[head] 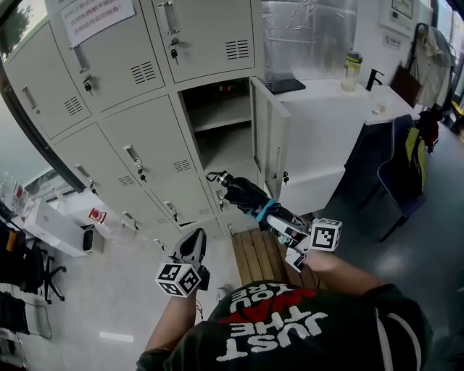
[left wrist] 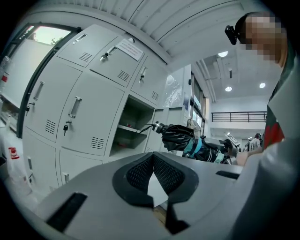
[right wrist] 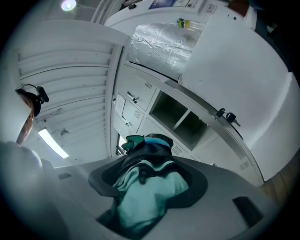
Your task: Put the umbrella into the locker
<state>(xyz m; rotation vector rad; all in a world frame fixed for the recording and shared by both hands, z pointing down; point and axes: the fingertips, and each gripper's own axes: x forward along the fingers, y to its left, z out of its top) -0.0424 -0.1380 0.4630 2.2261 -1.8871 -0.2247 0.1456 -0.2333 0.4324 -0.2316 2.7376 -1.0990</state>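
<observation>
Black folded fabric umbrella (head: 243, 193), clamped in the right hand-held gripper (head: 281, 226) (left hand-held gripper (head: 191, 244) closed, empty), faces the open grey metal locker (head: 225, 119): carrying step, and sliding it in looks next.

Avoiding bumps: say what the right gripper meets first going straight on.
The right gripper holds the umbrella, whose tip leads, aimed about at the open locker's left edge: likely that frame or the closed door beside it. Depth unclear.

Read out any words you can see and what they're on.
"JUST THE": shirt, upside down; the line beyond looks like "YOU".
Paper notice on a locker door: too small to read.
Red label, low at left: unreadable.
</observation>
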